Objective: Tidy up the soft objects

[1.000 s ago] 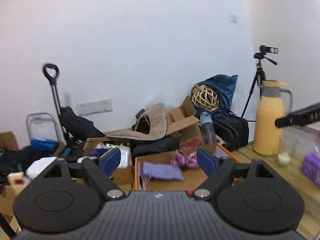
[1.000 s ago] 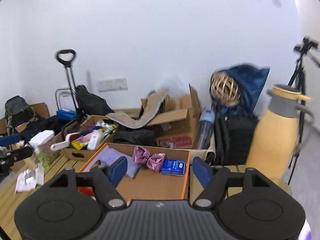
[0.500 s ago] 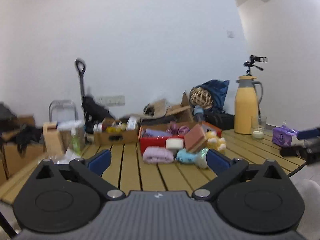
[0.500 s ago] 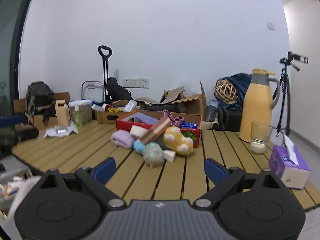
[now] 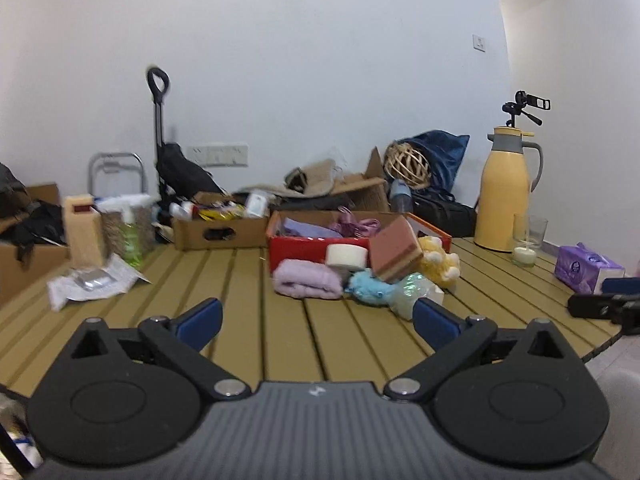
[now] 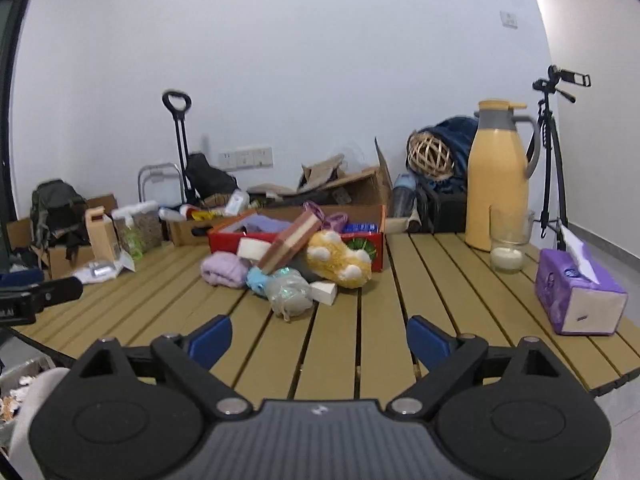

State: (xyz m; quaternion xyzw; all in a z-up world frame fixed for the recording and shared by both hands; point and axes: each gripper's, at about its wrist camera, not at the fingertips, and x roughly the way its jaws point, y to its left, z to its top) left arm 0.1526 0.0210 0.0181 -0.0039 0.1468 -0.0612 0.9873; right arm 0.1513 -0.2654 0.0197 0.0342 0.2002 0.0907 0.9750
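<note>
Your pile of soft stuff (image 6: 288,268) sits mid-bench, right against the red box (image 6: 372,246). From your right tongs (image 6: 319,342) it's at 11 o'clock, from your left tongs (image 5: 316,317) about 1 o'clock. Both tongs are wide and empty. The right looks a bit nearer to me, with the greenish pouch (image 6: 289,293) closest.

Left tool (image 5: 316,316): jaws spread wide, nothing between them, above the desk (image 5: 240,320).
Soft pile: ahead of the tool; lilac towel (image 5: 308,284), blue plush (image 5: 370,286), sponge block (image 5: 396,254), yellow plush (image 5: 438,260).
Red box (image 5: 304,246): just behind the pile.
Right tool (image 5: 604,306): at far right.
</note>
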